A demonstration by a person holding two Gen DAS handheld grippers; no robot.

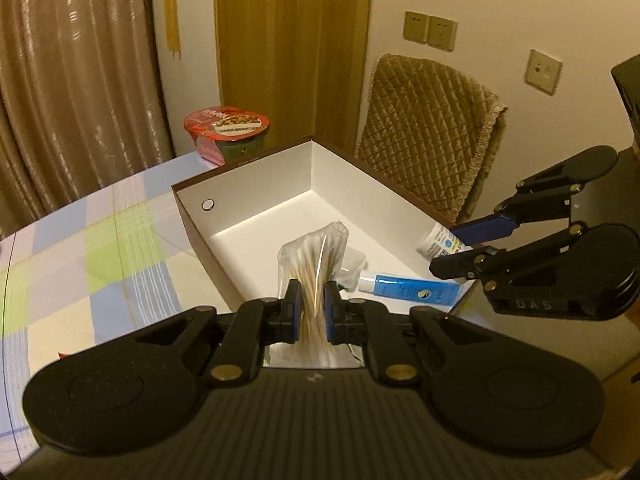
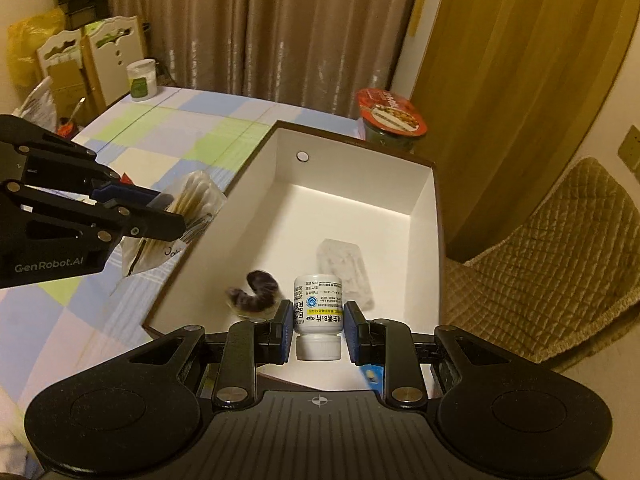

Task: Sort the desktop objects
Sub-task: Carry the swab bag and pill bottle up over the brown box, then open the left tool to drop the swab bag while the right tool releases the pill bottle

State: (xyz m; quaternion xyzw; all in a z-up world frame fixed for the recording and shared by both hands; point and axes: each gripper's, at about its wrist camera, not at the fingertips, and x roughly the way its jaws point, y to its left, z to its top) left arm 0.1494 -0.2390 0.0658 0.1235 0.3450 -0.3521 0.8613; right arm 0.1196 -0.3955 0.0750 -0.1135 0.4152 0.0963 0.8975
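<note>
My left gripper (image 1: 313,309) is shut on a clear bag of cotton swabs (image 1: 314,258), held over the near-left wall of an open white box (image 1: 256,184). It also shows in the right wrist view (image 2: 176,216) with the swab bag (image 2: 196,196) beside the box wall (image 2: 224,224). My right gripper (image 2: 318,330) is around a white pill bottle (image 2: 319,314) inside the box; its pads stand a little off the bottle's sides. In the box lie a dark curled object (image 2: 256,294), a clear packet (image 2: 346,268) and a blue tube (image 1: 412,290).
The box stands on a checked tablecloth (image 2: 168,136). A red-lidded instant noodle cup (image 1: 228,130) stands behind the box. A white jar (image 2: 141,80) is at the table's far left corner. A quilted chair (image 1: 428,136) stands to the right of the table.
</note>
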